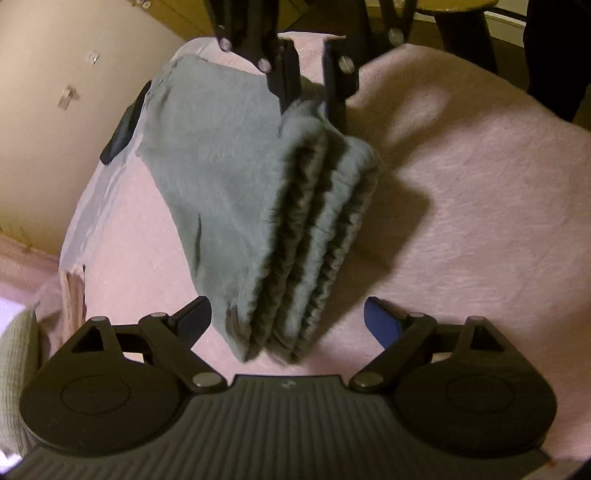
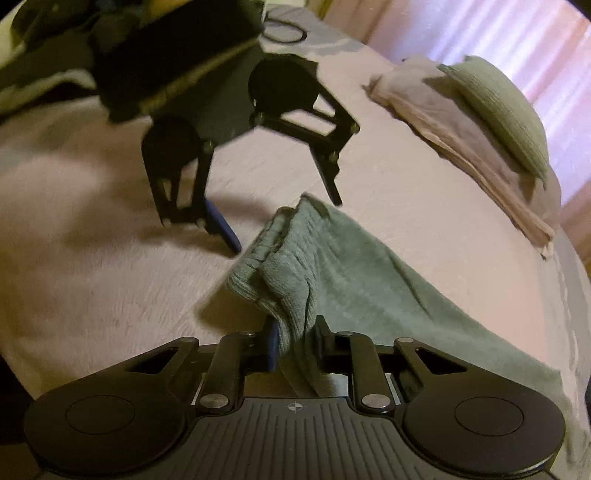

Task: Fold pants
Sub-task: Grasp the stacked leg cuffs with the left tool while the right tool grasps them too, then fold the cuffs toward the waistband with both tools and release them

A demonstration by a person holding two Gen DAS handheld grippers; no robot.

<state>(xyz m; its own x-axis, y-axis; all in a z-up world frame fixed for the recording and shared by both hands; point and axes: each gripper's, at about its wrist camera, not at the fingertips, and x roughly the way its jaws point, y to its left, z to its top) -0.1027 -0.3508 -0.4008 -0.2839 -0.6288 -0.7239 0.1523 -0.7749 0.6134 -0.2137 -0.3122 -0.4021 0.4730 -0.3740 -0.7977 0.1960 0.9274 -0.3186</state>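
Grey-green fleece pants point(image 1: 221, 166) lie folded in layers on a pink blanket point(image 1: 461, 184), their ribbed edges stacked toward the left wrist camera. My left gripper point(image 1: 288, 317) is open, its fingers spread wide on either side of the near ribbed end, and it grips nothing. At the far end my right gripper point(image 1: 314, 110) is shut on the pants and lifts that corner. In the right wrist view the pants point(image 2: 351, 266) are pinched in my right gripper point(image 2: 295, 343), while the left gripper point(image 2: 286, 223) hovers open just beyond the bunched edge.
A folded pinkish cloth point(image 2: 461, 140) with a green cushion point(image 2: 498, 110) on top lies at the bed's right side. A black object point(image 1: 122, 129) sits at the bed's left edge. A stool point(image 1: 458, 22) stands beyond the bed. A dark cable loop point(image 2: 284, 31) lies far back.
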